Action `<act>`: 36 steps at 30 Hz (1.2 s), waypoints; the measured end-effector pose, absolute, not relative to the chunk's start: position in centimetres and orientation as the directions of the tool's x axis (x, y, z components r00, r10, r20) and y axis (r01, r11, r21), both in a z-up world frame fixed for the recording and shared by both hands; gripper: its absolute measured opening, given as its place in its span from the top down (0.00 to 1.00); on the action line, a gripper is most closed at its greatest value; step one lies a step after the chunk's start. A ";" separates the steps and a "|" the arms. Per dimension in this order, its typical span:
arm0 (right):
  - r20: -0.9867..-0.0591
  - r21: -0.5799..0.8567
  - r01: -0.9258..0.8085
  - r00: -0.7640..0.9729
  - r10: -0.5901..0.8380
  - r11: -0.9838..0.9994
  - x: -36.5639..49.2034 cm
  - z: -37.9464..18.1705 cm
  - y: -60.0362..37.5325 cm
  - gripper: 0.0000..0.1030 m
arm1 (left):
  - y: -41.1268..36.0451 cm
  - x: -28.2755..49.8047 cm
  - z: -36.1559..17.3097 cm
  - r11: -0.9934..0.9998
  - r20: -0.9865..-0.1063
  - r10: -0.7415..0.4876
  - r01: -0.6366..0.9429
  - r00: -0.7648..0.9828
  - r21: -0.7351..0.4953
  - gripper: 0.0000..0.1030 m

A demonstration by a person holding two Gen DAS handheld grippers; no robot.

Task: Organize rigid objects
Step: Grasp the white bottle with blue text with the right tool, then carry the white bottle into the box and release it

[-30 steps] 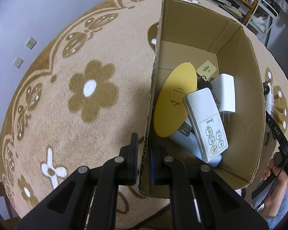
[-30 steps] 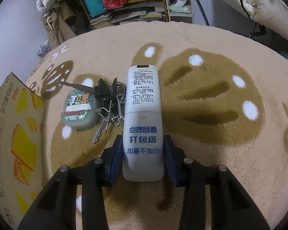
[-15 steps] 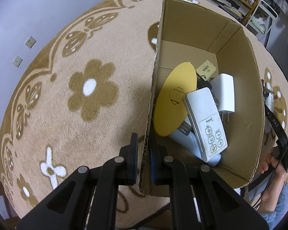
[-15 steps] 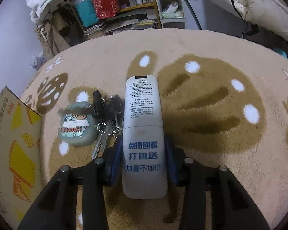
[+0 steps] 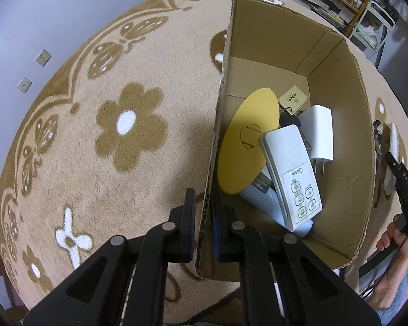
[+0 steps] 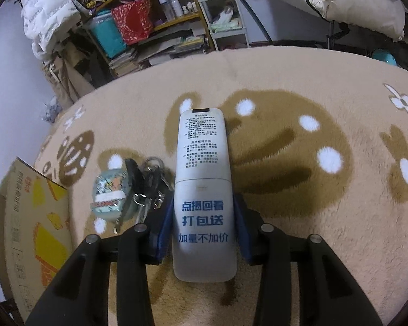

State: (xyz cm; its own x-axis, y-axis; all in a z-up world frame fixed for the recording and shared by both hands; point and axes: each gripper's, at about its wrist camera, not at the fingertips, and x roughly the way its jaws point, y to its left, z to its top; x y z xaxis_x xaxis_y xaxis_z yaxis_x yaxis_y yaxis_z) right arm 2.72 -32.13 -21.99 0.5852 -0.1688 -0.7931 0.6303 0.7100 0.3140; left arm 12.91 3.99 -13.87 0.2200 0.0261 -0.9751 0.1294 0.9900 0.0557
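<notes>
My left gripper [image 5: 204, 212] is shut on the near left wall of the cardboard box [image 5: 339, 108], one finger inside, one outside. Inside the box lie a yellow disc [image 5: 244, 146], a white remote with buttons [image 5: 290, 174], a white plug adapter [image 5: 319, 133] and a tagged key [image 5: 292, 99]. My right gripper [image 6: 202, 217] is shut on a long white remote [image 6: 202, 163], back side up with printed text, lifted off the rug. A bunch of keys [image 6: 149, 184] with a pale green case [image 6: 110, 193] lies on the rug just left of it.
The box's outer wall [image 6: 30, 222] with yellow print stands at the left of the right wrist view. A beige rug with brown flowers [image 5: 130, 125] covers the floor. Shelves with clutter [image 6: 138, 27] and a white rack [image 6: 225, 19] stand beyond the rug. A hand [image 5: 391, 241] shows at the right edge.
My right gripper has risen and rolled a little with the long white remote in it; the keys and case now sit lower and closer in view. The left gripper has stayed put.
</notes>
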 end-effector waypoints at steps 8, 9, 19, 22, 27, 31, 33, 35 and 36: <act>-0.749 0.350 0.555 0.650 -0.131 0.755 3.3 -19.2 -30.8 0.57 | 3.9 12.9 -13.9 0.990 -0.975 0.028 0.132 0.221 0.059 0.90; -0.740 0.356 0.537 0.662 -0.120 0.765 3.6 -18.6 -30.3 0.57 | 3.9 12.9 -13.9 0.990 -0.975 0.029 0.132 0.221 0.059 0.90; -0.633 0.417 0.330 0.774 0.010 0.847 5.3 -13.0 -24.5 0.57 | 3.9 12.9 -13.9 0.989 -0.975 0.031 0.133 0.221 0.062 0.90; -0.613 0.403 0.284 0.790 0.027 0.870 5.7 -11.6 -22.8 0.57 | 3.9 12.9 -13.9 0.989 -0.975 0.031 0.132 0.221 0.061 0.90; -0.598 0.404 0.206 0.797 0.086 0.891 6.3 -10.3 -19.7 0.57 | 3.9 12.9 -13.9 0.989 -0.974 0.032 0.135 0.223 0.063 0.90; -0.615 0.393 0.155 0.777 0.134 0.907 7.0 -10.6 -17.1 0.57 | 3.9 12.9 -13.8 0.989 -0.974 0.032 0.135 0.223 0.064 0.90; -0.628 0.385 0.128 0.762 0.158 0.914 7.2 -11.1 -15.8 0.57 | 3.9 12.9 -13.8 0.989 -0.974 0.032 0.135 0.224 0.064 0.90; -0.645 0.371 0.101 0.743 0.178 0.923 7.5 -11.7 -14.5 0.57 | 3.9 12.9 -13.8 0.989 -0.974 0.032 0.135 0.223 0.063 0.90; -0.655 0.362 0.088 0.733 0.186 0.928 7.6 -12.1 -13.7 0.57 | 3.9 12.9 -13.8 0.989 -0.974 0.032 0.134 0.223 0.063 0.89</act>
